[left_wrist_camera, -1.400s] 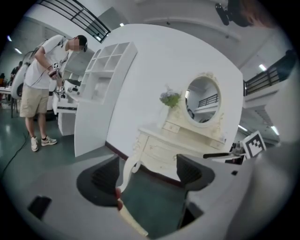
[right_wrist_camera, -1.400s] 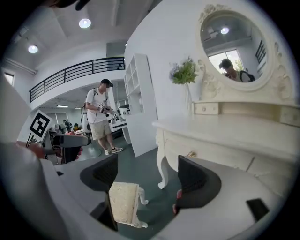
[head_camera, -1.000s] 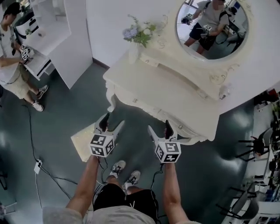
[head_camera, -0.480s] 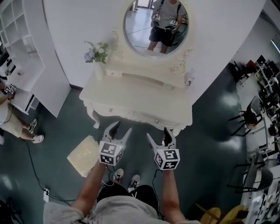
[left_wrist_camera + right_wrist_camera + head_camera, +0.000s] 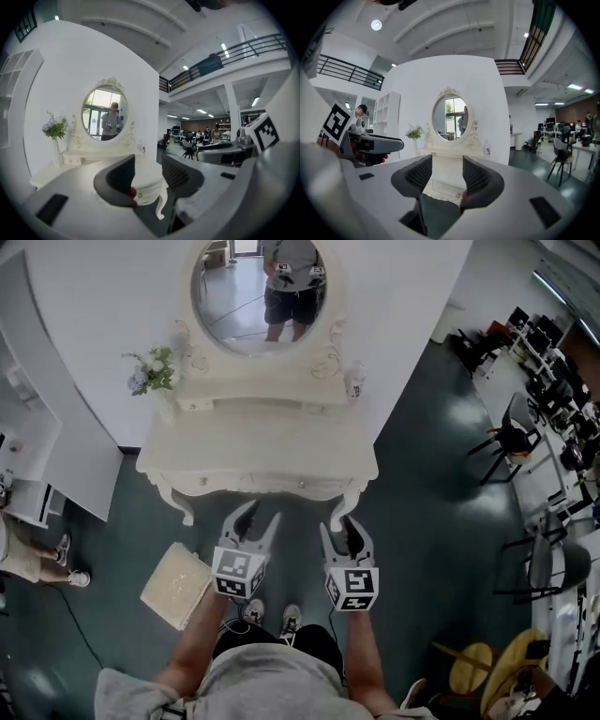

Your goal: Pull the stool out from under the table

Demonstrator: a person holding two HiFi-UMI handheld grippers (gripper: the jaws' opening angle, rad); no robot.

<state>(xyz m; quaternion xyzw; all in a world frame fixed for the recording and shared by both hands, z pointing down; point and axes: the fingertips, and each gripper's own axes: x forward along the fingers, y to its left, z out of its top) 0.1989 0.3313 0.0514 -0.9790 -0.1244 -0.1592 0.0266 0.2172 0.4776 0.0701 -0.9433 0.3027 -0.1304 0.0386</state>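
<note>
The stool, a cream square cushioned seat, stands on the dark floor left of my feet, out from under the cream dressing table. The table carries an oval mirror and a vase of flowers. My left gripper and right gripper hover side by side in front of the table's front edge, above the floor. Both jaws are closing with nothing between them. In the left gripper view the gripper points at the table's right end. The right gripper faces the table and mirror.
A white shelf unit stands at the left, with a person's legs beside it. Black chairs and desks fill the right side, and a yellow stool sits at the lower right. My own feet are just behind the grippers.
The view has swung so the dressing table now sits square ahead instead of tilted to the right. Both grippers' jaws have narrowed. The stool stays on the floor at my left.
</note>
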